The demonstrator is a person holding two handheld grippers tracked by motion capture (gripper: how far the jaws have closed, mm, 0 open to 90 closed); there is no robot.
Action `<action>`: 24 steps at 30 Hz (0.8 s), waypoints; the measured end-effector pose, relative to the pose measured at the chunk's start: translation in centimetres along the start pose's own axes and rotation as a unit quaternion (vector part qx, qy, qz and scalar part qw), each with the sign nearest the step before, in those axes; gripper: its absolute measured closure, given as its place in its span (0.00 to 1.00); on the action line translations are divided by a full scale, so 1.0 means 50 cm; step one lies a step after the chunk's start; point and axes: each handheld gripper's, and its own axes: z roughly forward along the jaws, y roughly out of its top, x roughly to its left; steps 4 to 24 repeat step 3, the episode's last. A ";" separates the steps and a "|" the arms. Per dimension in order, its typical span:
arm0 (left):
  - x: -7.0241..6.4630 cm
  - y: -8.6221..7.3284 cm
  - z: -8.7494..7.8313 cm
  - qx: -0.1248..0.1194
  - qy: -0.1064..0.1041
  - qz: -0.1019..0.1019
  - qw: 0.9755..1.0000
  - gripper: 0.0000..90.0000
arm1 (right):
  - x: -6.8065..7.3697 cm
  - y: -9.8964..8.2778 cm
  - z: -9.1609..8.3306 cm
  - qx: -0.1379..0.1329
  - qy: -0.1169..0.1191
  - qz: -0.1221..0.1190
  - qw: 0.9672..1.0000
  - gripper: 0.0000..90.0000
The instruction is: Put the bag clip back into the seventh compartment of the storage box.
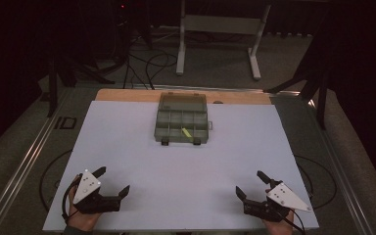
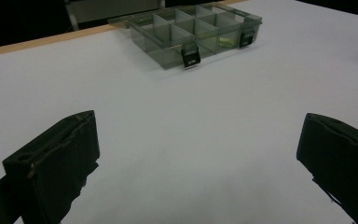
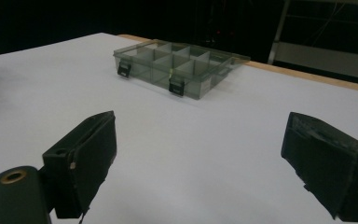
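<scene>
A smoky clear compartment box (image 1: 182, 119) stands open near the far edge of the white table sheet (image 1: 127, 147), its lid laid back. A small yellow-green piece (image 1: 186, 132) lies in one front compartment. My left gripper (image 1: 111, 181) rests at the near left corner, open, nothing between its jaws. My right gripper (image 1: 252, 183) rests at the near right corner, open and empty too. In the left gripper view the box (image 2: 196, 35) is far ahead to the upper right, the gripper (image 2: 198, 154) wide apart. In the right gripper view the box (image 3: 177, 67) sits ahead, beyond the gripper (image 3: 200, 163).
Two black latches (image 1: 165, 142) hang from the box's front wall. A wooden strip (image 1: 127, 95) edges the table's far side. Beyond it stand a white desk frame (image 1: 220, 29) and floor cables (image 1: 149, 63). Metal rails (image 1: 24, 156) run along both sides.
</scene>
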 end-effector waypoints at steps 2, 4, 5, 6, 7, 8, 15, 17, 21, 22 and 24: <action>-0.001 0.000 0.002 0.002 0.002 -0.001 1.000 0.00 | -0.001 -0.001 -0.004 -0.006 -0.001 -0.002 1.000 0.11; -0.001 0.000 0.002 0.004 0.002 0.000 1.000 0.00 | -0.002 -0.001 -0.005 -0.009 -0.001 -0.004 1.000 0.11; -0.001 0.000 0.002 0.004 0.002 0.000 1.000 0.00 | -0.002 -0.001 -0.005 -0.009 -0.001 -0.004 1.000 0.11; -0.001 0.000 0.002 0.004 0.002 0.000 1.000 0.00 | -0.002 -0.001 -0.005 -0.009 -0.001 -0.004 1.000 0.11; -0.001 0.000 0.002 0.004 0.002 0.000 1.000 0.00 | -0.002 -0.001 -0.005 -0.009 -0.001 -0.004 1.000 0.11; -0.001 0.000 0.002 0.004 0.002 0.000 1.000 0.00 | -0.002 -0.001 -0.005 -0.009 -0.001 -0.004 1.000 0.11; -0.001 0.000 0.002 0.004 0.002 0.000 1.000 0.00 | -0.002 -0.001 -0.005 -0.009 -0.001 -0.004 1.000 0.11; -0.001 0.000 0.002 0.004 0.002 0.000 1.000 0.00 | -0.002 -0.001 -0.005 -0.009 -0.001 -0.004 1.000 0.11; -0.001 0.000 0.002 0.004 0.002 0.000 1.000 0.00 | -0.002 -0.001 -0.005 -0.009 -0.001 -0.004 1.000 0.11; -0.001 0.000 0.002 0.004 0.002 0.000 1.000 0.00 | -0.002 -0.001 -0.005 -0.009 -0.001 -0.004 1.000 0.11; -0.001 0.000 0.002 0.004 0.002 0.000 1.000 0.00 | -0.002 -0.001 -0.005 -0.009 -0.001 -0.004 1.000 0.11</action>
